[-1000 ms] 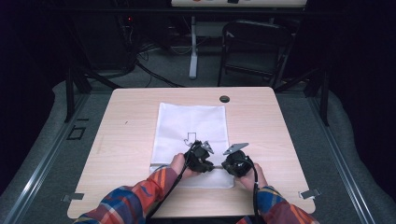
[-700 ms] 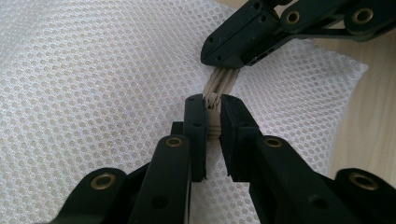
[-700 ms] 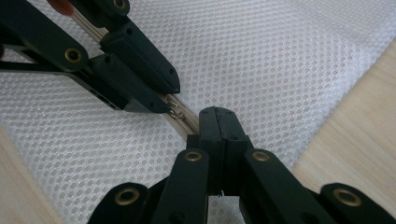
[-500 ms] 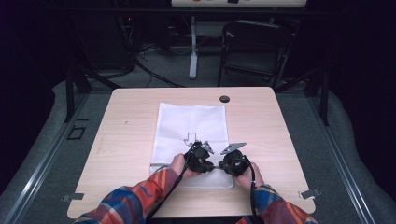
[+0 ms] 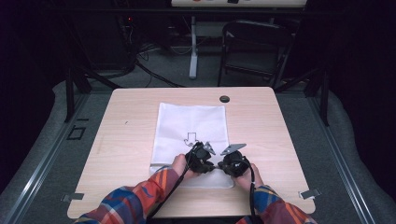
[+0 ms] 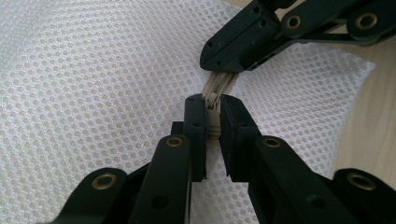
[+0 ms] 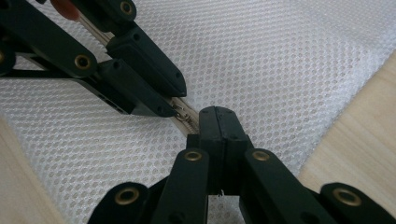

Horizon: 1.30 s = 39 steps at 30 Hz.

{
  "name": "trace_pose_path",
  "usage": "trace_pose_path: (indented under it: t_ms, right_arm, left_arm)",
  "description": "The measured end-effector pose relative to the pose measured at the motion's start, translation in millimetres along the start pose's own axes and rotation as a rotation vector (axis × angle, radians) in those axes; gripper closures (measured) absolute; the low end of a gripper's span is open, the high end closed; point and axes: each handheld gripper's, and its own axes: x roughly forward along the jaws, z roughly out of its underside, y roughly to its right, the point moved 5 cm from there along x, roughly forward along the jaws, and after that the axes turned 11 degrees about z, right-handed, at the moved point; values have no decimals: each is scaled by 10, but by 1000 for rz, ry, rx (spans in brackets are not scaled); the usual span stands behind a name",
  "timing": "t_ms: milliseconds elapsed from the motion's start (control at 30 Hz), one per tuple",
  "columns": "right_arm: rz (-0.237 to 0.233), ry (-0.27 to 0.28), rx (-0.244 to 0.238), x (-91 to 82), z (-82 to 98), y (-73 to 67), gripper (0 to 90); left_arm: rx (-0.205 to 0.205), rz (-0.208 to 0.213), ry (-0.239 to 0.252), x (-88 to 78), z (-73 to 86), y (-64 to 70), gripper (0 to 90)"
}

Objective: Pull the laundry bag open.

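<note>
Dark floor and a folding chair (image 5: 254,46) lie beyond the pale wooden table (image 5: 130,140), where a white mesh laundry bag (image 5: 187,126) lies flat with its near edge under both tools. At that edge, the left gripper (image 6: 212,109) is clamped narrowly on the beige zipper (image 6: 215,88), which passes straight out from between its 2 pads and on under the right gripper (image 6: 229,63) just ahead of it. Seen from its own camera, the right gripper (image 7: 217,116) has its jaws pressed together, apparently pinching the zipper (image 7: 184,116) or its pull at their left edge, with the left gripper (image 7: 161,100) just to its upper left; what sits between the pads I cannot tell. The step looks like working the slider along the track. To do it well, 1 gripper should anchor the tape firmly while the other pulls in line with the teeth, low and parallel to the table, so the mesh does not bunch or snag.
</note>
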Motion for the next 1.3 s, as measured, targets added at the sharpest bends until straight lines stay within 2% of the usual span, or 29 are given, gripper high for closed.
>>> trace_pose_path:
  t_ms: [67,167,433,667,833,1300]
  right_arm:
    - [-3,-2,19,3,-3,-4,900]
    - [-3,-24,14,-4,-5,11,900]
    - [-6,-25,12,-4,-5,17,900]
    - [-15,-29,10,-5,-6,25,900]
    - [-15,-26,11,-3,-6,27,900]
    - [-15,-31,9,-5,-7,27,900]
  left_arm:
    - [0,-2,-5,-5,2,1,815]
    - [6,-20,-29,-27,10,3,816]
    - [-19,0,-34,-127,101,-53,814]
    - [-17,7,-46,-158,138,-66,813]
    - [-34,14,-43,-178,165,-84,813]
    - [-49,12,-50,-257,256,-132,812]
